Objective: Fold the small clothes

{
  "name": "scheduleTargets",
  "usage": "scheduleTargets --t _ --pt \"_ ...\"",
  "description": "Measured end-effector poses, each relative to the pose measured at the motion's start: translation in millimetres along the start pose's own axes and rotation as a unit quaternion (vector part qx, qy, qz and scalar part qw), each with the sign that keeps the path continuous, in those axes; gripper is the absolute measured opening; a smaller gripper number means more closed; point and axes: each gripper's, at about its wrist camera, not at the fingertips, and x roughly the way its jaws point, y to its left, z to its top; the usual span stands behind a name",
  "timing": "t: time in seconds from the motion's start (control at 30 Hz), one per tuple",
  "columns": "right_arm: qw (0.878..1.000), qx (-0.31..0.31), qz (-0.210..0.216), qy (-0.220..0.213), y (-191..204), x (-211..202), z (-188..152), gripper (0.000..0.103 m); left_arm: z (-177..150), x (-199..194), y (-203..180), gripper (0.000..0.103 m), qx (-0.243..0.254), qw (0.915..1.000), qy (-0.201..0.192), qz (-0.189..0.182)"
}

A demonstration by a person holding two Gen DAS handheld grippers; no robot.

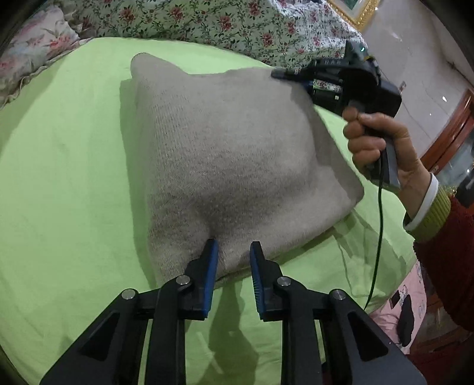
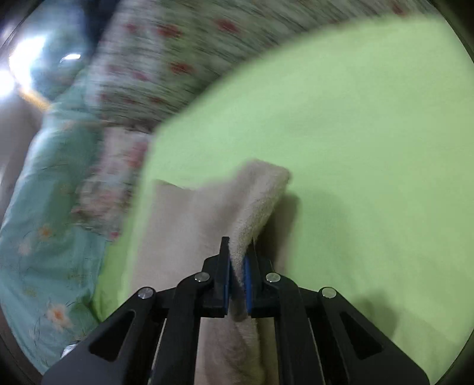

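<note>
Beige knit garment (image 1: 231, 165) lengthwise away

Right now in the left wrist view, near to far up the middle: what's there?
Left claw, open → beige knit garment → bare green sheet → floral quilt.

Garment: beige knit piece (image 1: 231, 160), folded over
Pose: lifted, bulging
Place: centre frame, over green bed sheet (image 1: 65, 165)
</note>
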Motion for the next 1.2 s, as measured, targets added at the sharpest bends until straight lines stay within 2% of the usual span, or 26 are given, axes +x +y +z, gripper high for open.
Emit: scheduleTargets --t 0.07,0.13,0.2,0.27,0.3,0.37,0.4,0.47,0.57,0.63,0.67,0.7,0.73,0.77,0.8,0.9,1.07,1.13,1.2 --pt "0.998 -0.024 -0.051 0.013 3 11 1 0.008 -2 1 0 0.022 -0.004 1.0000 -0.003 0.001" --pt "0.994 -0.012 -0.099 0.048 -14 33 -8 0.008 -5 1 1 0.022 -0.013 0.9999 -0.004 -0.001" --pt "0.994 0.019 -0.098 0.047 -33 35 -18 0.009 -5 4 1 0.022 -0.006 1.0000 -0.002 0.004" --pt "0.993 0.047 -0.104 0.037 -41 24 -19 0.022 -5 0 -3 0.023 0.001 0.9999 0.001 0.011" --pt "0.991 0.050 -0.120 0.029 -38 14 -19 0.034 -4 -5 -7 0.023 0.002 0.9999 0.004 0.010" --pt "0.991 0.039 -0.130 0.015 -27 -3 -20 0.034 5 -14 -9 0.024 0.004 1.0000 0.006 0.001" --pt "0.991 0.028 -0.129 0.004 -17 -16 -22 0.034 11 -24 -10 0.025 0.003 0.9999 -0.007 -0.010" --pt "0.994 0.006 -0.110 -0.011 2 -38 -29 0.034 22 -37 -11 0.034 -0.003 0.9991 -0.033 -0.027" --pt "0.996 -0.029 -0.081 0.002 32 -50 -47 0.034 45 -40 -6 0.037 -0.011 0.9982 -0.056 -0.019" --pt "0.997 -0.043 -0.063 0.022 44 -45 -64 0.034 57 -31 2 0.037 -0.019 0.9982 -0.057 -0.008" --pt "0.996 -0.044 -0.067 0.029 43 -44 -70 0.034 61 -25 7 0.036 -0.024 0.9983 -0.052 -0.012" --pt "0.994 -0.047 -0.089 0.044 41 -34 -76 0.034 65 -16 15 0.033 -0.032 0.9986 -0.041 -0.008" --pt "0.991 -0.047 -0.112 0.056 37 -25 -79 0.031 67 -8 22 0.015 -0.039 0.9988 -0.030 -0.003" --pt "0.989 -0.042 -0.124 0.065 29 -16 -82 0.031 67 -1 29 0.004 -0.045 0.9988 -0.019 0.000" --pt "0.988 -0.034 -0.132 0.071 19 -7 -83 0.030 68 5 35 0.001 -0.049 0.9987 -0.013 -0.003" --pt "0.990 -0.015 -0.130 0.060 5 -1 -80 0.028 68 8 46 0.001 -0.074 0.9969 -0.011 -0.024" --pt "0.990 -0.047 -0.127 0.049 32 -21 -88 0.031 58 -8 31 0.001 -0.056 0.9981 -0.028 0.000" --pt "0.991 -0.051 -0.116 0.046 39 -33 -98 0.031 52 -17 25 0.001 -0.052 0.9980 -0.034 -0.007" --pt "0.992 -0.050 -0.107 0.038 44 -50 -114 0.031 40 -30 15 0.006 -0.040 0.9984 -0.037 -0.011"
